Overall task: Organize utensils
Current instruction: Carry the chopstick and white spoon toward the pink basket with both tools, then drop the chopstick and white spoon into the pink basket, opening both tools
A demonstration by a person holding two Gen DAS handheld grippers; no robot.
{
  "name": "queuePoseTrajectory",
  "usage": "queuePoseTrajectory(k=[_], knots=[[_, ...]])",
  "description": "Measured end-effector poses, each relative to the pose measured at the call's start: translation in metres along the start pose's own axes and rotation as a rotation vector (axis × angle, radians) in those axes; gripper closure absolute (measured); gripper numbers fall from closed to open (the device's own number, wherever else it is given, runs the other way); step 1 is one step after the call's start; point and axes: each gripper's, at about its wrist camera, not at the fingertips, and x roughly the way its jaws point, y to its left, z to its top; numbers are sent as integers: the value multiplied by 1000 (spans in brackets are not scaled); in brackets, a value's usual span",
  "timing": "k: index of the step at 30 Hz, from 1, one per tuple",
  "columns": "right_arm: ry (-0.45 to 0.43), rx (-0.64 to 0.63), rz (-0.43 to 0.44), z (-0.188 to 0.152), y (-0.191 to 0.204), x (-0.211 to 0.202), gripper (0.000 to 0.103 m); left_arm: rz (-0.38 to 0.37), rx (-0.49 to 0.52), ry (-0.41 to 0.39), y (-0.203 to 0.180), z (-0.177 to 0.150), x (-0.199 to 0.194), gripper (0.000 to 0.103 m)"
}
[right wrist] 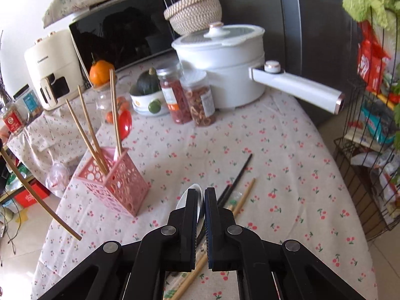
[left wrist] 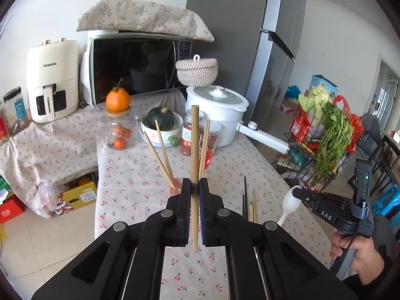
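Above the cherry-print tablecloth (right wrist: 287, 150), a wooden chopstick (left wrist: 194, 165) is pinched upright in the left gripper (left wrist: 194, 187), just before the pink perforated utensil holder (right wrist: 117, 182), where four chopsticks stand. A white plastic spoon (left wrist: 290, 205) is clamped by the right gripper (right wrist: 200, 200); black and wooden chopsticks (right wrist: 240, 195) lie beneath.

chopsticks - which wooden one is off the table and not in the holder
The wooden chopstick clamped upright in the left gripper; others stand in the pink holder or lie flat.

Holder (right wrist: 117, 182) left of loose chopsticks (right wrist: 237, 185), jars (right wrist: 190, 97) behind, pot (right wrist: 225, 67) beyond
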Motion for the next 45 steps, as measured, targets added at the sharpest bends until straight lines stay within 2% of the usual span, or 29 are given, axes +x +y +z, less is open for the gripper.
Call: queuePoseTrajectory(k=[6,13,19,22,29,37,40,42,44,45], knots=[[-135,-1,-36,21,15,-16,99,6,-76,-136,9,21,-8,97],[-227,13,-54,37,36,-14,99,69,-73,-208,4,26,15,97],[-270,9,-46,46,55,0,99,132,-43,-189,8,23,47,97],[-266,-2,-44,48,64,14,99,150,-7,-138,10,18,72,97],[-312,-77,-97,49,84,28,99,128,-10,-26,18,11,112,97],[-294,-119,-125,47,94,47,98,139,-41,-8,24,9,120,96],[-288,-123,-127,47,97,51,98,145,-59,-6,27,10,112,85],[-289,-134,-132,47,99,53,98,166,-83,-11,30,8,102,55],[-289,-143,-136,46,101,55,98,168,-125,-17,37,4,92,45],[-286,-147,-137,46,102,56,98,166,-143,-7,41,2,89,43]])
